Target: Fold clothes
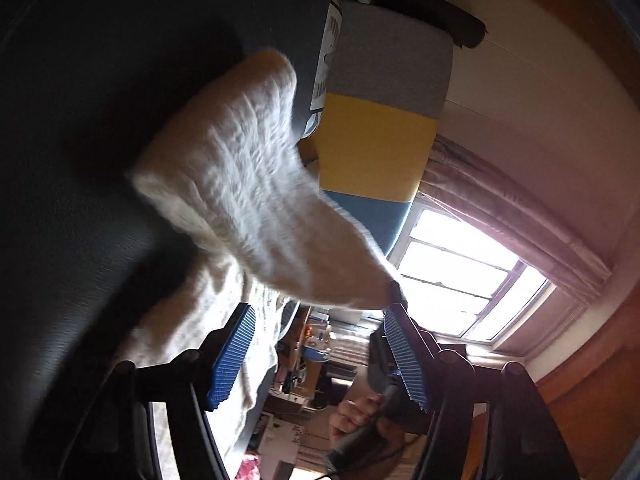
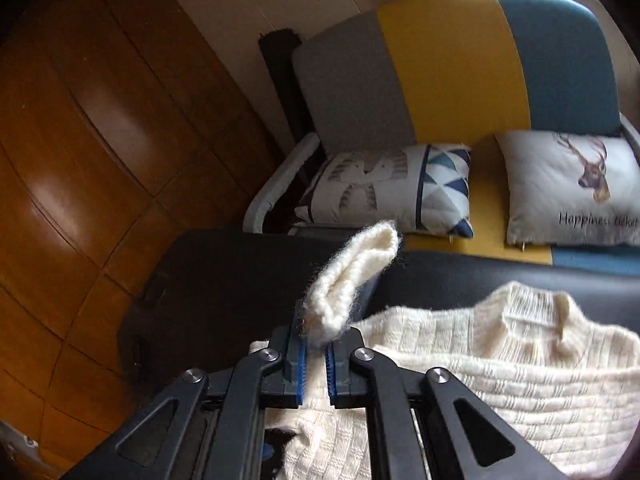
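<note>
We fold a cream sweater [image 2: 500, 364] on a dark table [image 2: 240, 276] before a striped sofa [image 2: 452, 68].

Wood floor [image 2: 80, 132] lies left of the table edge; two pillows [image 2: 392, 188] sit beyond. Our right gripper [image 2: 316, 354] pinches the sleeve cuff [image 2: 356, 268], lifted off the table. Our left gripper [image 1: 320, 356], tilted toward a window [image 1: 460, 280], gapes empty just beside the sweater.
</note>
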